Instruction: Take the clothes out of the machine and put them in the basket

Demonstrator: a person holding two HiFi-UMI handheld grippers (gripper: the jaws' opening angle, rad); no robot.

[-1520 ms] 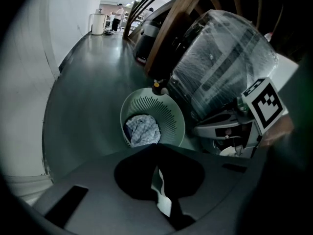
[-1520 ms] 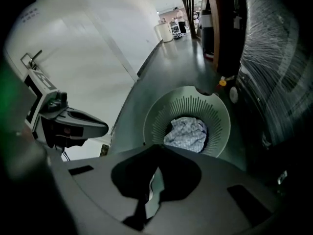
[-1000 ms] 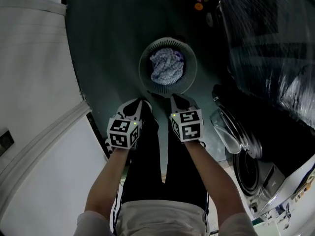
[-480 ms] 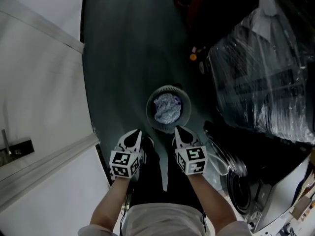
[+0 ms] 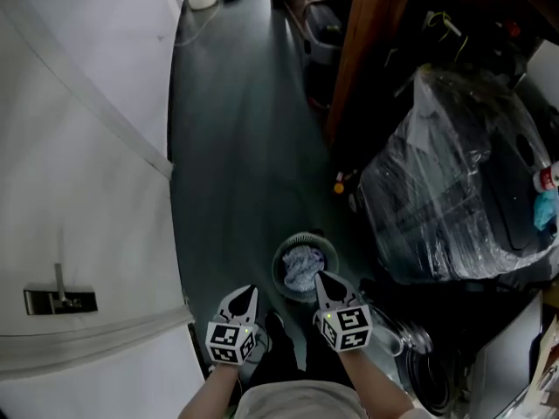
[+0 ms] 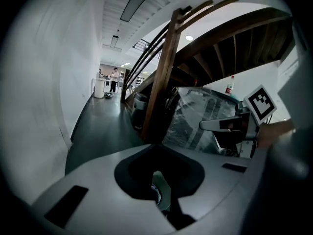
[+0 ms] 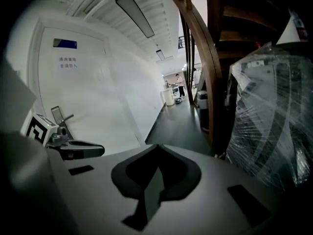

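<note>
**Both grippers empty, clothes lie in the basket**

The person stands on the dark floor (image 5: 236,164) and holds both grippers side by side, low in the head view and pointing forward and somewhat down. The left gripper (image 5: 247,291) has its jaws brought together at the tips, with nothing caught between them. The right gripper (image 5: 320,278) is likewise closed and empty; only a thin slit shows between its jaws in its own view. The two grippers are apart and touch nothing.

The basket (image 5: 279,264) is round and stands on the floor just beyond the gripper tips, a little nearer the right one. A bundle of pale bluish clothes (image 5: 303,267) lies inside it.

The machine (image 5: 428,382) is at the lower right, beside the person's right arm. Its glass door (image 5: 389,337) hangs open toward the basket. The drum is dark and what it holds cannot be made out.

A large plastic-wrapped load (image 5: 454,182) fills the right side behind the machine. A wooden post (image 5: 362,51) rises beside it. On the left is a white wall with a door handle (image 5: 59,299). Far down the corridor, in the left gripper view, a person (image 6: 114,80) stands.
</note>
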